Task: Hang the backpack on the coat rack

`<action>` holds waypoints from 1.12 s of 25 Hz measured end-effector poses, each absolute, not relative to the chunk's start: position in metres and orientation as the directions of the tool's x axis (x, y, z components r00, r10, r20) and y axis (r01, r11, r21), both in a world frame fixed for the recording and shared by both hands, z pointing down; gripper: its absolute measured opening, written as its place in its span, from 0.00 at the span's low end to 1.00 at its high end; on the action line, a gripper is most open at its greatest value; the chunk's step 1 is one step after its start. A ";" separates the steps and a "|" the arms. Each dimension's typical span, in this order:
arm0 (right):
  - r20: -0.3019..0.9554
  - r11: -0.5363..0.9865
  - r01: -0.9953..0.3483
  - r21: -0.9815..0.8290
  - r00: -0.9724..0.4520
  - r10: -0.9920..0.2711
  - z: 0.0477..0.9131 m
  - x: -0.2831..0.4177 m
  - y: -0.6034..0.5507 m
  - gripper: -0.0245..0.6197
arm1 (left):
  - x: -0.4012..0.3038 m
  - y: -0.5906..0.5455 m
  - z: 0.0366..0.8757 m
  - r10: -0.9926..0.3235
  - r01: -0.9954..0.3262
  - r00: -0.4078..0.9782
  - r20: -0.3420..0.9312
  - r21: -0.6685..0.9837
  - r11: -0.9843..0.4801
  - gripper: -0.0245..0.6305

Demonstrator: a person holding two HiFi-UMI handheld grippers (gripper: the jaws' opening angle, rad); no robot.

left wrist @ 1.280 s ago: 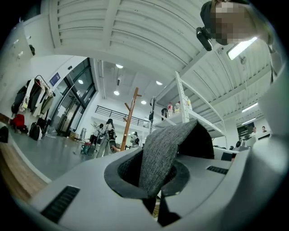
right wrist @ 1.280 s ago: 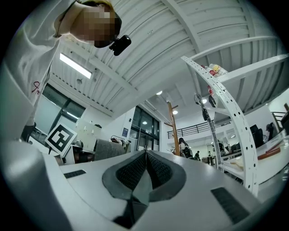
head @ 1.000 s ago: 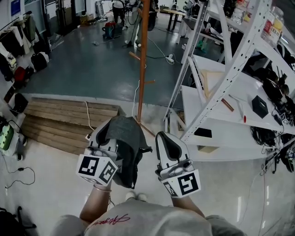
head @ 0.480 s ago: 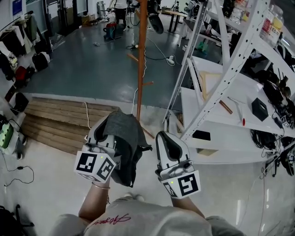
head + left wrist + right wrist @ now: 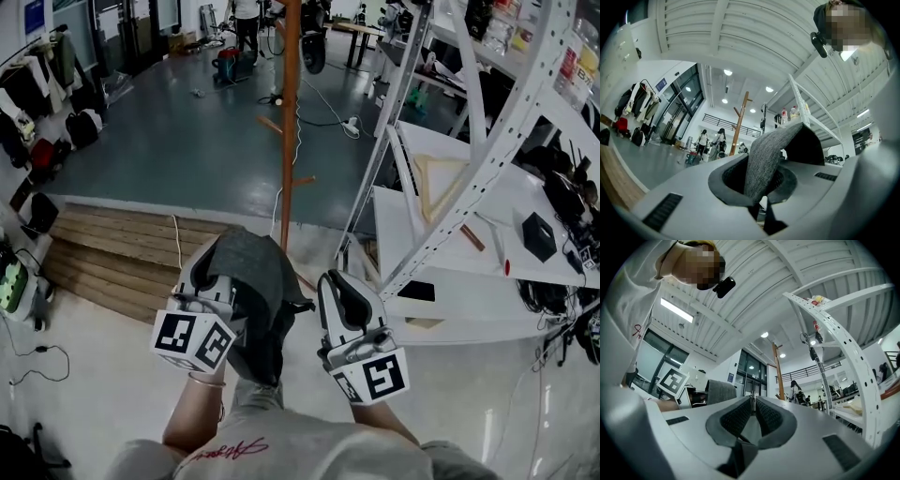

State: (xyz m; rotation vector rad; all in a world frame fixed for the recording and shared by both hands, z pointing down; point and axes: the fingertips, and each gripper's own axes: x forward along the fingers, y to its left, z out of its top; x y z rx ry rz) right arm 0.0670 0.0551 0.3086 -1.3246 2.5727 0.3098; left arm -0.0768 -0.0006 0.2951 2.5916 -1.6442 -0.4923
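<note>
From the head view, my left gripper (image 5: 214,267) holds the dark grey fabric backpack (image 5: 255,281), well short of the tall brown wooden coat rack (image 5: 290,112).

In the left gripper view, my jaws clench its grey strap.

In the right gripper view, my right gripper (image 5: 753,404) is closed and empty.

I judge this the approach. Next I must lift the strap over a peg.

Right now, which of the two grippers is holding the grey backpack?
The left gripper: its jaws are shut on the grey fabric of the backpack. The right gripper is shut too, but with nothing between its jaws.
</note>
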 end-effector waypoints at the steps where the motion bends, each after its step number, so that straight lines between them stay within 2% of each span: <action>1: -0.298 0.568 -0.819 0.085 -0.565 -0.769 0.310 0.065 0.046 0.08 | -0.077 -0.009 0.298 -0.886 -0.874 0.395 -0.242 0.198 -0.443 0.09; 18: -0.369 0.537 -0.842 0.051 -0.515 -0.773 0.293 0.035 -0.164 0.08 | -0.093 -0.195 0.299 -0.831 -0.820 0.493 -0.256 0.182 -0.543 0.09; 19: -0.362 0.542 -0.839 0.042 -0.519 -0.775 0.293 0.034 -0.171 0.11 | -0.094 -0.206 0.297 -0.836 -0.826 0.484 -0.258 0.180 -0.534 0.09; 20: -0.351 0.552 -0.833 0.038 -0.528 -0.773 0.293 0.033 -0.178 0.20 | -0.095 -0.217 0.296 -0.841 -0.832 0.475 -0.259 0.180 -0.525 0.09; 21: -0.342 0.562 -0.826 0.041 -0.540 -0.769 0.294 0.031 -0.184 0.25 | -0.096 -0.227 0.296 -0.846 -0.837 0.465 -0.259 0.181 -0.516 0.09; 24: -0.320 0.599 -0.796 0.085 -0.591 -0.740 0.295 0.017 -0.192 0.31 | -0.100 -0.254 0.297 -0.866 -0.856 0.427 -0.258 0.192 -0.480 0.09; 28: -0.277 0.652 -0.740 0.165 -0.669 -0.690 0.298 -0.009 -0.197 0.35 | -0.099 -0.281 0.293 -0.890 -0.876 0.381 -0.250 0.210 -0.434 0.09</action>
